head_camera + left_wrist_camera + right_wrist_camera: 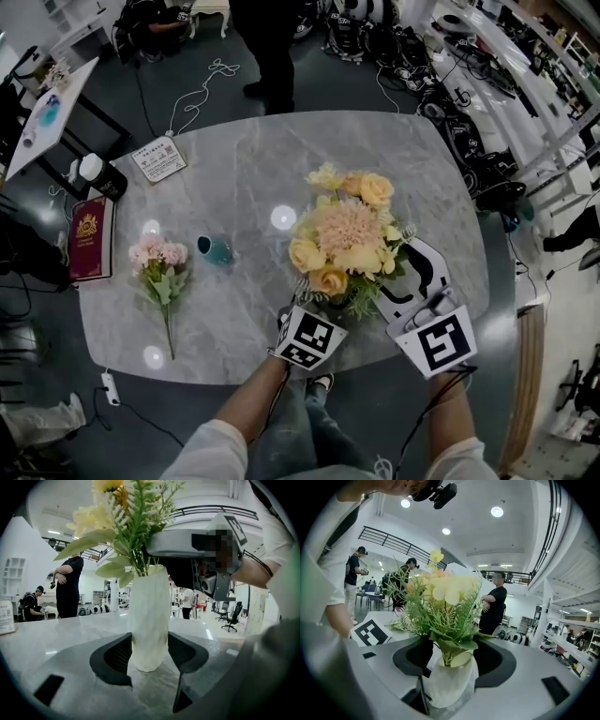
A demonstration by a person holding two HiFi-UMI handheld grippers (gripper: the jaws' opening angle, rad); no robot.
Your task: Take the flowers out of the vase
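Yellow-and-peach fabric flowers (345, 239) stand in the white textured vase (149, 616) on the grey marble desk (234, 169); my left gripper (150, 641) grasps the vase body, my right gripper (453, 657) sits released around the green stems (448, 653) at the rim, so I judge it best to pinch low, lift straight up and keep the vase pinned.

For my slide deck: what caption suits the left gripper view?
Left gripper clasps the white vase of yellow flowers on the grey table.

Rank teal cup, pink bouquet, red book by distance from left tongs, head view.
From the left tongs, closed on the vase:
1. Teal cup, just to their left.
2. Pink bouquet, lying farther left.
3. Red book, far left.
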